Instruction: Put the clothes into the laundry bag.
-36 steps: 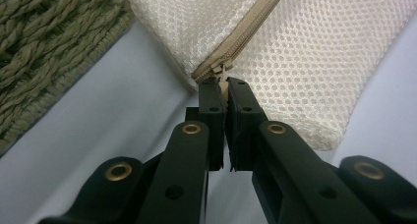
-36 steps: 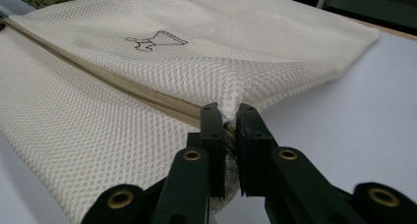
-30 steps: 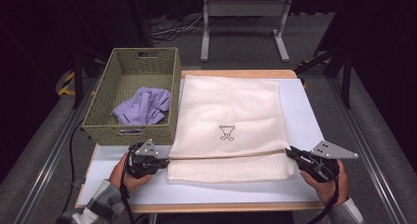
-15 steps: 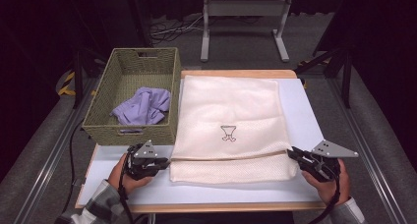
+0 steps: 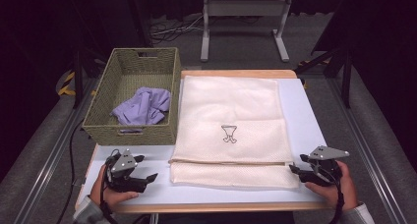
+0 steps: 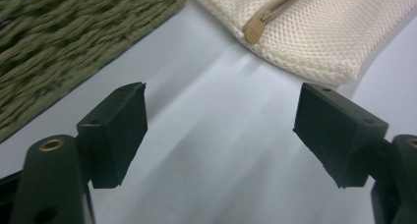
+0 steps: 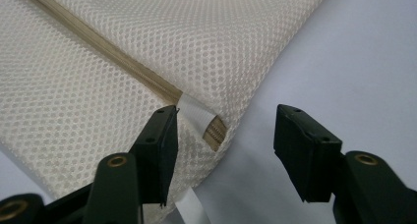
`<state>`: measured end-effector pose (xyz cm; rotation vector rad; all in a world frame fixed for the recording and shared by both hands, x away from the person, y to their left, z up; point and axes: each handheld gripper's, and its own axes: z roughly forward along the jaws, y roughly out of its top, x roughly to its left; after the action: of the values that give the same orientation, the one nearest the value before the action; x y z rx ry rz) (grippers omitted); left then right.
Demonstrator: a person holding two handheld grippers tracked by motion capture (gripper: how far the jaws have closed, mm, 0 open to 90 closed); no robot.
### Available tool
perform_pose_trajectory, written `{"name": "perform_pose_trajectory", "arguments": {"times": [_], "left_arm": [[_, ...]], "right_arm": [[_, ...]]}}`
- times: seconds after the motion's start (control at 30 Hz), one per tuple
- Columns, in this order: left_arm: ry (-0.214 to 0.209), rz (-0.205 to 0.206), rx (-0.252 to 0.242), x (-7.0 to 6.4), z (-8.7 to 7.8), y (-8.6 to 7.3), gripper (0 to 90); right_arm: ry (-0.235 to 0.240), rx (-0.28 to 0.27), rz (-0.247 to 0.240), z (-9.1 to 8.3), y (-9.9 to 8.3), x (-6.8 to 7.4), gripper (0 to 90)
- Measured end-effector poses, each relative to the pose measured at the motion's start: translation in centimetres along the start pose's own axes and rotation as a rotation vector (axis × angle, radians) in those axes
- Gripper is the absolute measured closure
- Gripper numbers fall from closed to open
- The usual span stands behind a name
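Note:
A cream mesh laundry bag [image 5: 231, 121] with a small dark logo lies flat on the white table [image 5: 305, 111], its zipper running along the near edge. My left gripper [image 5: 149, 167] is open, a short way left of the bag's near left corner [image 6: 314, 47], over bare table [image 6: 216, 135]. At the near right corner my right gripper [image 5: 296, 163] is open too. In the right gripper view [image 7: 223, 130] its left jaw lies over the mesh beside the zipper end and a white tab [image 7: 195, 113]; the right jaw is off the bag. Nothing is held.
A woven green basket [image 5: 105, 121] stands at the table's left, holding a crumpled purple cloth [image 5: 142, 106]; its wall [image 6: 59, 52] is close to my left gripper. A metal stand [image 5: 243, 22] is on the floor beyond the table. Dark rails run down both sides.
The bag's near edge has come slightly toward the person. My left gripper has drawn back to the left, away from the bag's corner. The right gripper has barely shifted.

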<state>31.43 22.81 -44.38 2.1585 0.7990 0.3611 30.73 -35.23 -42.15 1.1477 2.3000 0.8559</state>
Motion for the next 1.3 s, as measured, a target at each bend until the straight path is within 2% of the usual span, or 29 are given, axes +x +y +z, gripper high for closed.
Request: {"name": "perform_pose_trajectory", "arguments": {"times": [0.07, 0.13, 0.2, 0.23, 0.37, 0.4, 0.47, 0.5, 0.57, 0.67, 0.8, 0.83, 0.93, 1.13, 1.3], "left_arm": [[0.015, -0.016, -0.026, 0.3, -0.5, -0.4, 18.4], [0.024, -0.016, -0.035, 0.5, -0.7, -0.6, 17.1], [0.027, -0.006, -0.032, 0.6, -0.7, -0.7, 16.6], [0.029, -0.009, -0.029, 0.6, -0.6, -0.7, 15.4], [0.035, -0.005, -0.01, 0.6, -0.1, -0.7, 15.0], [0.043, 0.009, -0.006, 0.6, -0.1, -0.6, 14.7], [0.034, 0.001, -0.015, 0.5, -0.1, -0.6, 14.6], [0.041, 0.011, -0.008, 0.4, -0.1, -0.5, 14.5], [0.038, 0.019, -0.004, 0.4, -0.1, -0.4, 14.3], [0.035, 0.023, -0.018, 0.5, 0.0, -0.3, 14.4], [0.022, 0.013, -0.019, 0.5, 0.1, -0.3, 14.0], [0.025, 0.021, -0.016, 0.5, 0.2, -0.3, 14.0], [0.024, 0.023, -0.01, 0.4, 0.3, -0.3, 13.8], [0.026, 0.019, -0.007, 0.3, 0.4, -0.2, 14.5], [0.023, 0.015, -0.008, 0.3, 0.5, -0.3, 14.0]], "right_arm": [[-0.016, -0.016, -0.006, -0.1, 0.0, 0.0, 42.7], [-0.021, -0.037, -0.01, -0.3, 0.0, 0.1, 42.4], [-0.031, -0.046, -0.009, -0.4, 0.1, 0.2, 42.2], [-0.024, -0.067, -0.015, -0.5, 0.1, 0.2, 42.2], [-0.013, -0.09, -0.044, -0.5, 0.5, 0.8, 42.8], [-0.01, -0.092, -0.053, -0.4, 0.6, 1.1, 43.3], [-0.004, -0.08, -0.074, -0.2, 0.8, 1.5, 44.7], [-0.021, -0.071, -0.083, 0.1, 1.2, 2.1, 45.5], [-0.02, -0.068, -0.095, 0.2, 1.7, 2.7, 45.6], [-0.009, -0.067, -0.169, 0.5, 2.8, 4.1, 45.6], [0.012, -0.061, -0.188, 1.0, 3.7, 4.9, 45.4], [0.026, -0.056, -0.218, 1.4, 4.4, 5.7, 45.3], [0.055, -0.053, -0.259, 2.3, 5.4, 7.0, 45.4], [0.094, -0.042, -0.322, 4.2, 7.1, 9.3, 45.3], [0.133, -0.048, -0.346, 5.6, 8.6, 10.6, 47.2]]}}
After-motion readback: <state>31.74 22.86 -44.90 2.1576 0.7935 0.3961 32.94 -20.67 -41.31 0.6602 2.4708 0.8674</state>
